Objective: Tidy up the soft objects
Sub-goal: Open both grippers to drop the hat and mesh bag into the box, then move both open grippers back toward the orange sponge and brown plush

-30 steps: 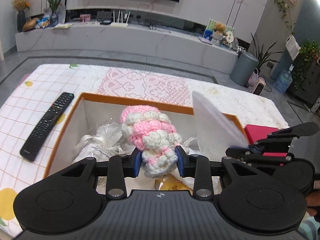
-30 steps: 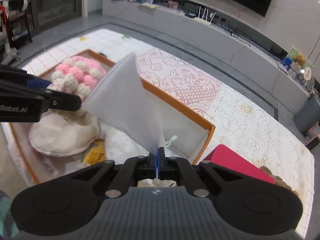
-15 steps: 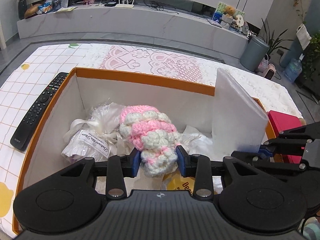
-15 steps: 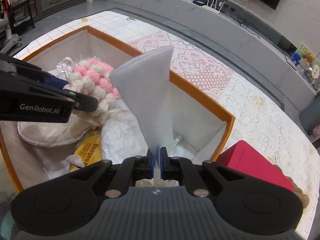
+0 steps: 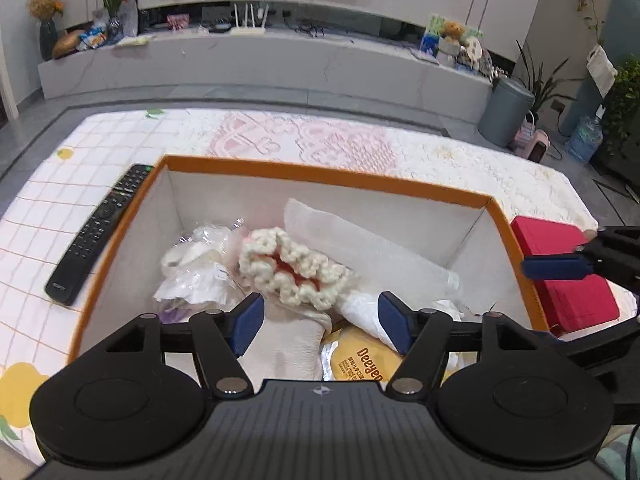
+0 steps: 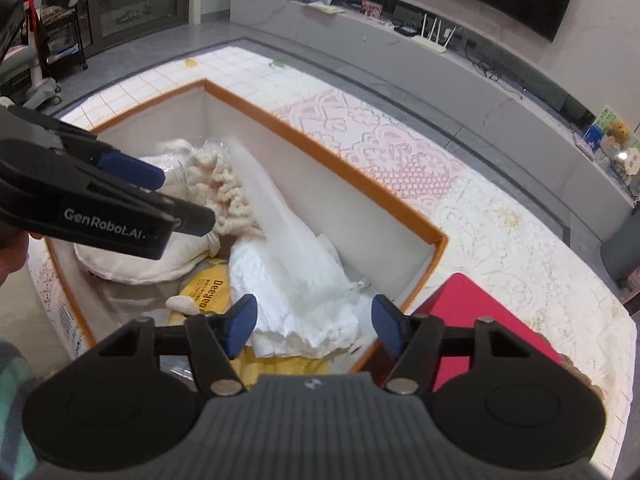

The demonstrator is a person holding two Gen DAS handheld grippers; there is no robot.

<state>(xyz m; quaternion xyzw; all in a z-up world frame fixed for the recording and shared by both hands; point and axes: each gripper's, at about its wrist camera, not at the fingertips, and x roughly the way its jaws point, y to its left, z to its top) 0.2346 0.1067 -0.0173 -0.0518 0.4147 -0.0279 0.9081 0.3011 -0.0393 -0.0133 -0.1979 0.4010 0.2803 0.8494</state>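
count: one orange-rimmed box [image 5: 328, 174], one crochet piece [image 5: 294, 270], one foam sheet [image 5: 360, 240], one yellow pack [image 5: 360, 356], one remote [image 5: 100, 232], one red box [image 5: 560, 284], my two grippers.

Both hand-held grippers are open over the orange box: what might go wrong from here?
The white foam sheet lies slanted across the crocheted piece rather than flat, so it may spring up. The left hand-held gripper hangs open close above the pile and could snag the yarn. The remote beside the orange box could get knocked.

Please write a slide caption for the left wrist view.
Open left gripper above the knit toy in the orange box.
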